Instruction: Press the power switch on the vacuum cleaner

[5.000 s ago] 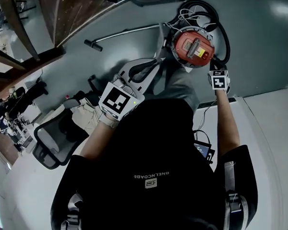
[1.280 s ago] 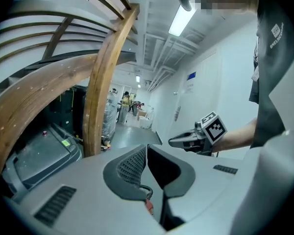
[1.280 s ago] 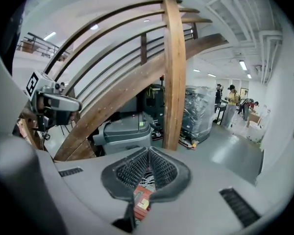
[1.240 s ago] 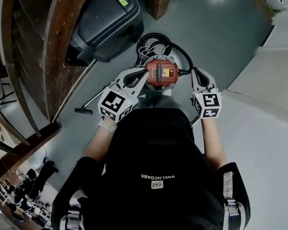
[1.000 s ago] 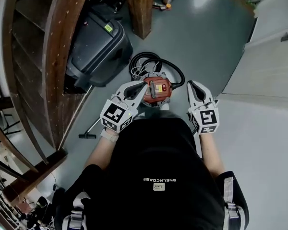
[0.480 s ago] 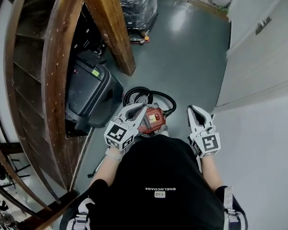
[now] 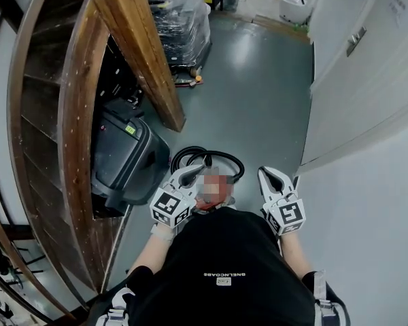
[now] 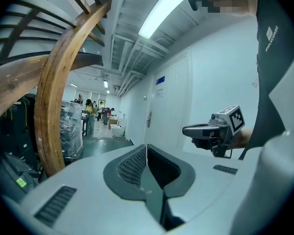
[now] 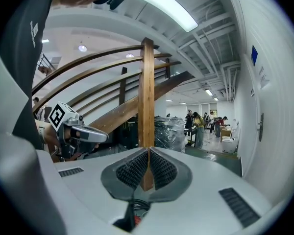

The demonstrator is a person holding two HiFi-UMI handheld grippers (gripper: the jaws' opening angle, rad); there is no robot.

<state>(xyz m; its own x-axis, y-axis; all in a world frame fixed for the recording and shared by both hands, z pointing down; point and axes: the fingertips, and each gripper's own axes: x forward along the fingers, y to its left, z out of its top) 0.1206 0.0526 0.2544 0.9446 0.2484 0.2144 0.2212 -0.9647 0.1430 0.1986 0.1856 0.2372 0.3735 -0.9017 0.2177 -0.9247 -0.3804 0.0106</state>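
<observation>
We've got our white left gripper [image 7: 198, 169] and white right gripper [image 7: 264, 173] both closed tight and empty, aimed down the corridor over the round red vacuum cleaner [image 7: 216, 200] at our feet, so a blind downward jab could miss the switch or snag the coiled black hose [image 7: 183, 156].

Head view steeply down, gripper views level

Strip light [image 8: 161, 13] blazing at one o'clock in the left gripper view, wall [image 8: 210, 82] washed white. Head view dimmer: floor [image 7: 248, 53] glaring at twelve, stairs [image 7: 47, 114] in shadow at nine. Fisheye bends every edge; foreground soft.
</observation>
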